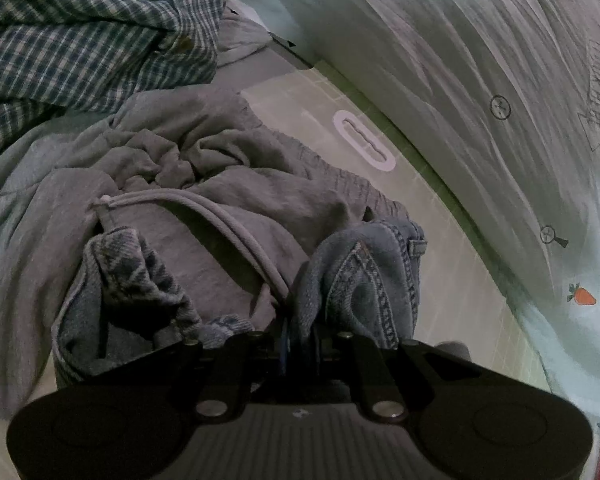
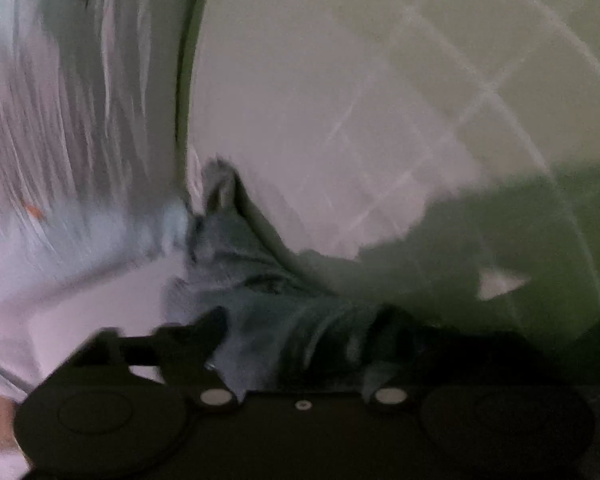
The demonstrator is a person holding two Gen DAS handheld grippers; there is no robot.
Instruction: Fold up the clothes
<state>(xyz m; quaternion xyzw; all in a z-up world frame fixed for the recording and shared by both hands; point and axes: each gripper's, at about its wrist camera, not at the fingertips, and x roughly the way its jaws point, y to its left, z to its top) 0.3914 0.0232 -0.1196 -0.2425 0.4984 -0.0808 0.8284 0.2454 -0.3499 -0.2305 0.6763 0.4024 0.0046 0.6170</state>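
A pair of blue denim jeans point(image 1: 364, 276) is bunched up right at my left gripper point(image 1: 300, 336), which is shut on a fold of the denim near a stitched seam. Under the jeans lies a crumpled grey sweatshirt point(image 1: 204, 176) with a white drawstring point(image 1: 220, 216). A blue and white checked shirt point(image 1: 80, 36) sits at the upper left. In the blurred right wrist view, my right gripper point(image 2: 296, 344) is shut on another part of the blue denim jeans point(image 2: 252, 276), which hang over its fingers.
The clothes lie on a pale green gridded mat point(image 1: 440, 240) with a white oval handle cut-out point(image 1: 364, 144). A light bedsheet with carrot prints point(image 1: 500, 80) runs along the right. The same mat point(image 2: 380, 80) and sheet point(image 2: 60, 120) fill the right wrist view.
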